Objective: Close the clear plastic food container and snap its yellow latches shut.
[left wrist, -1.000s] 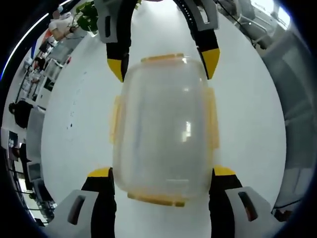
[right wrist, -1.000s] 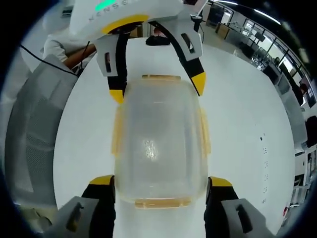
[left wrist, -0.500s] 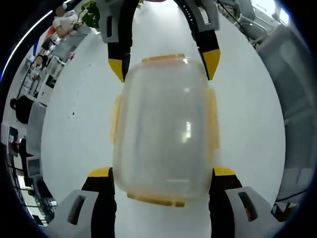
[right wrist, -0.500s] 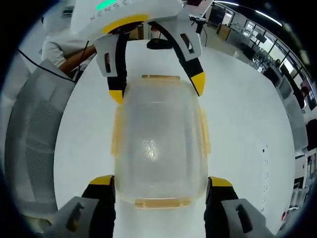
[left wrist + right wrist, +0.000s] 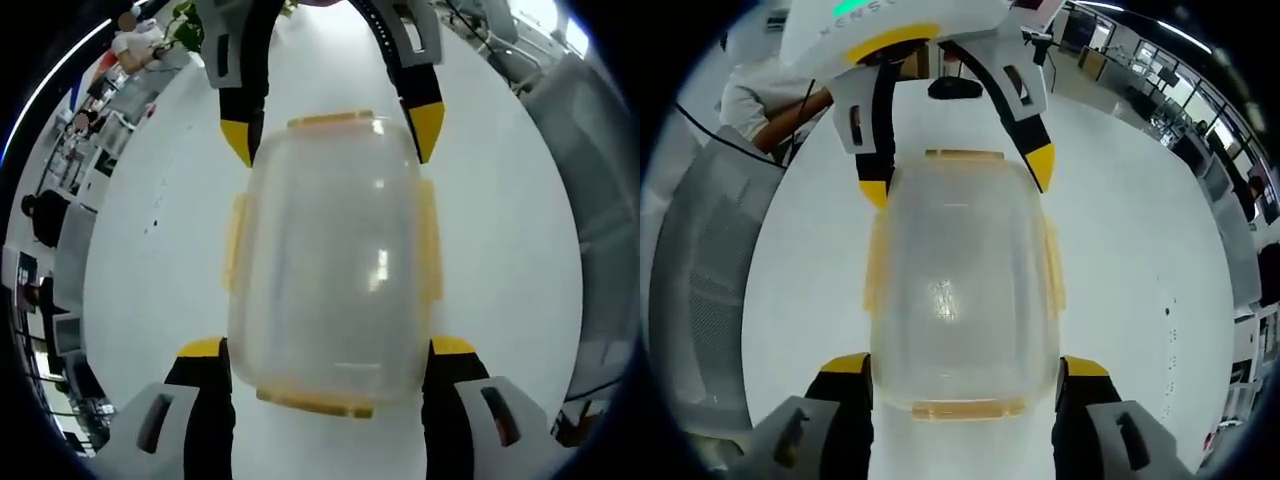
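My left gripper [image 5: 327, 352] has its jaws spread wide, one yellow-tipped jaw either side of the near end of the clear plastic food container [image 5: 330, 260]; I can't tell if the tips touch its walls. My right gripper [image 5: 965, 368] brackets the opposite end the same way, jaws spread, and shows again at the far end in the left gripper view [image 5: 330, 125]. My guess is that flanking both ends pins the box square on the white counter [image 5: 160, 260] so it can't skate. Lid is on. Yellow latches [image 5: 428, 240] lie along the sides and ends; snapped or not, can't tell.
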Demonstrator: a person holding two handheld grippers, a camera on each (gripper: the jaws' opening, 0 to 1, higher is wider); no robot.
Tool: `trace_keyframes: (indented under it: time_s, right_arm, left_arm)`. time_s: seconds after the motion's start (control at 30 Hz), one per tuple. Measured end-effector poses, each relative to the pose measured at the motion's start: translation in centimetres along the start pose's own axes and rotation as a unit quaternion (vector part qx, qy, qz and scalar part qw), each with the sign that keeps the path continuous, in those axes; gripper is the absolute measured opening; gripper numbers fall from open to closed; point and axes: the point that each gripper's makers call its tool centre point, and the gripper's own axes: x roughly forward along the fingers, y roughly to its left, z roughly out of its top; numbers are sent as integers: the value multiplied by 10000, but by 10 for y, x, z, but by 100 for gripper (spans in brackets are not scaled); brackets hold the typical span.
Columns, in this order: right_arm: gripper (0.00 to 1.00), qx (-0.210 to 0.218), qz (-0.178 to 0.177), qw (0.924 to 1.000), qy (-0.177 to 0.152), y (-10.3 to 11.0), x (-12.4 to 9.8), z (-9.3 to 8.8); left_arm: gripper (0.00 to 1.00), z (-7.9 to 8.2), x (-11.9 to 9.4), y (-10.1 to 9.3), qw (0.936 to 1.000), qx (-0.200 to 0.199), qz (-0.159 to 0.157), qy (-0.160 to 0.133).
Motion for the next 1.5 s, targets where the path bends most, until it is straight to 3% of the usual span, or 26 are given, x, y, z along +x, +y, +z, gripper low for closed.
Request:
trace_keyframes:
  time_s: [0.37, 0.57, 0.7, 1.5]
  right_arm:
    - [73, -6, 18, 10000, -9, -5, 0, 1]
    - [74, 48, -77, 9998, -184, -7, -3, 1]
    - [78, 132, -152, 9993, -301, -7, -9, -1]
    - [77, 498, -456, 9962, -555, 6, -33, -14]
  left_arm:
    - [75, -1, 1, 4, 10000, 1, 6, -10]
    - [76, 0, 0, 6, 9999, 10, 53, -93]
    - [74, 2, -6, 8, 9993, -133, 162, -320]
    - [75, -15, -34, 6, 9972, -458, 463, -378]
